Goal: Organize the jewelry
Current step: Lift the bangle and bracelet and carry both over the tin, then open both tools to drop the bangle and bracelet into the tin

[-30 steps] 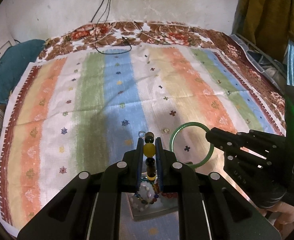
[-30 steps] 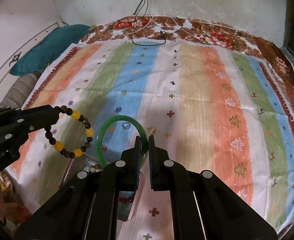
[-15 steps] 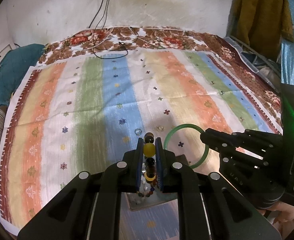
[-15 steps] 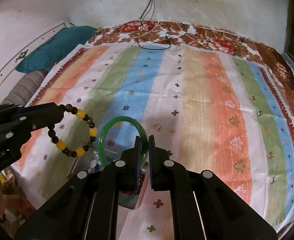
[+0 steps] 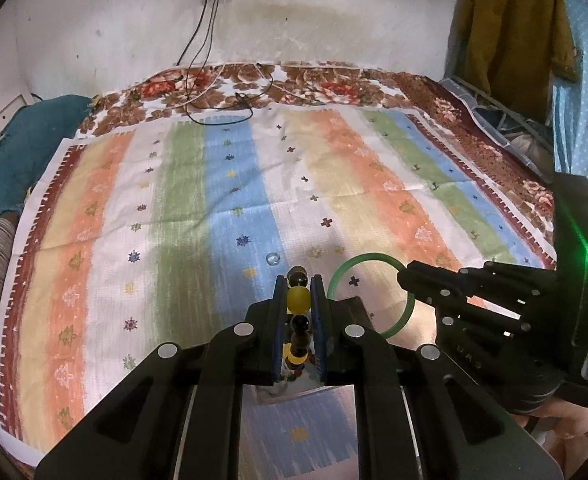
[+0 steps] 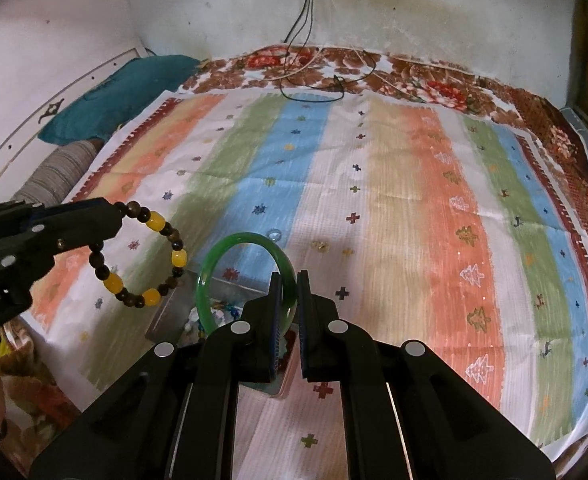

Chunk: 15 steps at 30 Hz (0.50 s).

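My left gripper (image 5: 298, 282) is shut on a bead bracelet (image 5: 298, 298) of dark and yellow beads. The bracelet hangs as a loop in the right wrist view (image 6: 141, 258) from the left gripper (image 6: 109, 216). My right gripper (image 6: 289, 276) is shut on a green bangle (image 6: 229, 244), held upright. The bangle also shows in the left wrist view (image 5: 346, 276), held by the right gripper (image 5: 408, 278). Both are held in the air above a clear jewelry box (image 6: 165, 312) with beads inside, partly hidden behind the fingers.
A striped cloth (image 5: 374, 184) covers the bed. A small clear ring (image 5: 271, 258) and a small gold piece (image 6: 320, 245) lie on it ahead of the grippers. Cables (image 5: 217, 108) lie at the far edge by the wall. A teal pillow (image 6: 121, 96) is far left.
Both grippers have risen and tilted up with their pieces still held. More of the wall and socket shows, and the box sits lower behind the fingers.
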Tool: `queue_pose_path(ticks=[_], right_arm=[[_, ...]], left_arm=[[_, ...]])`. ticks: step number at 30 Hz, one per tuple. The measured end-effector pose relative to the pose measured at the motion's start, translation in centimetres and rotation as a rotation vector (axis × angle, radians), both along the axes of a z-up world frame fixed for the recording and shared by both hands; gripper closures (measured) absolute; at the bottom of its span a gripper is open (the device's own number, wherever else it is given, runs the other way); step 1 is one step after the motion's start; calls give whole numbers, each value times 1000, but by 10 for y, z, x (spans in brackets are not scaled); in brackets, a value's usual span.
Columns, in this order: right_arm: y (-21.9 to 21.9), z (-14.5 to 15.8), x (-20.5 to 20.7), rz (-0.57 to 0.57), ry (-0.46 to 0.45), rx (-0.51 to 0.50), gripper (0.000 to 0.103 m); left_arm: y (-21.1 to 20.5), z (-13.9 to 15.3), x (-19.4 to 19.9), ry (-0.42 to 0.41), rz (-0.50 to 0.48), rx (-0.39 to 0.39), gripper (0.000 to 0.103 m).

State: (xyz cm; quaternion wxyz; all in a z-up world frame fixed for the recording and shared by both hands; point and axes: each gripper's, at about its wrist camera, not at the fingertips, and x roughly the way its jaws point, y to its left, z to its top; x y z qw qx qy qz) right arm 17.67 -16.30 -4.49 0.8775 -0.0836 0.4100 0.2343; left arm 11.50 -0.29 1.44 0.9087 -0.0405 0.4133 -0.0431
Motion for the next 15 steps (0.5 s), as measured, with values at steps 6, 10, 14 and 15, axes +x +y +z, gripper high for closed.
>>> queue_pose_path(ticks=[6,10,14,15], right_arm=[[-2,1,-10,4,1,14,95],[-2,0,-14,12,4,15,95],[2,-6,-14,38,24,5,94],[4,-7,-14,50,34,8,94]], left_arm=[[-2,-1,-5,-3,1,6,92],[-2,-2,-9,-4,0,10,92],[-4,-4,-12,2,-5,25,92],[-5,-5,-13,7,-9,29,92]])
